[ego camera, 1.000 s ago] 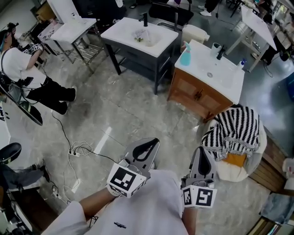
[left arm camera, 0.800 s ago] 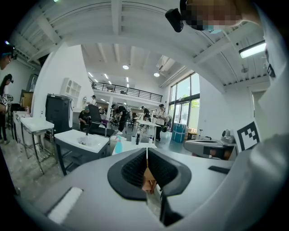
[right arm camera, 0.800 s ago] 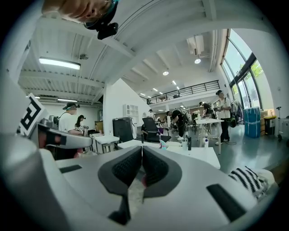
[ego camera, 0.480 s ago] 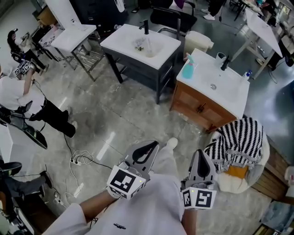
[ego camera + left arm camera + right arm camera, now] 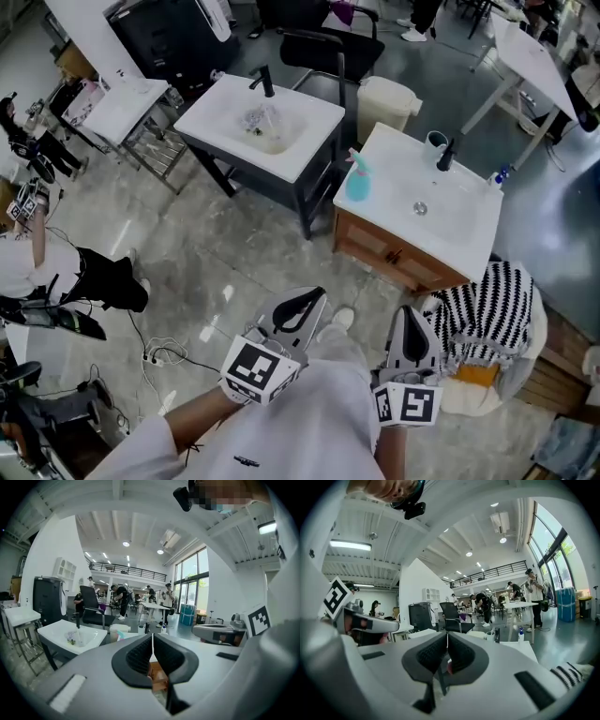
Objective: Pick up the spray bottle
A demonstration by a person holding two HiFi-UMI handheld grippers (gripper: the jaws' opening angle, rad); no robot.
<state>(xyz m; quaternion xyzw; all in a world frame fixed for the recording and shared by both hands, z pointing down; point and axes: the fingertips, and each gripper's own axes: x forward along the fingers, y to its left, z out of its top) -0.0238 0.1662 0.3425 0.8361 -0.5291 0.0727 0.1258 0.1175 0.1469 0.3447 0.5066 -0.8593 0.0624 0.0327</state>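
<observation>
The spray bottle [image 5: 357, 180] is teal with a white trigger head. It stands upright at the left edge of a white vanity top [image 5: 459, 225] on a wooden cabinet, in the upper middle of the head view. My left gripper [image 5: 300, 302] and right gripper [image 5: 410, 317] are side by side low in that view, well short of the vanity, over the grey floor. Both are shut with nothing between the jaws. The left gripper view shows my left gripper [image 5: 152, 638] with its jaws pressed together, and the right gripper view shows the same for my right gripper [image 5: 446, 637].
A white sink on a dark frame [image 5: 281, 164] stands left of the vanity. A striped cloth lies over a chair [image 5: 487, 300] at the right. A cup [image 5: 437, 142] and a black tap [image 5: 447, 155] are on the vanity. A white bin [image 5: 391, 94] is behind it. A person [image 5: 37, 262] and floor cables [image 5: 169, 354] are at the left.
The vanity and the sink have shifted left and nearer in the head view as I moved across the floor. Both grippers hold the same place in the view and stay shut.
</observation>
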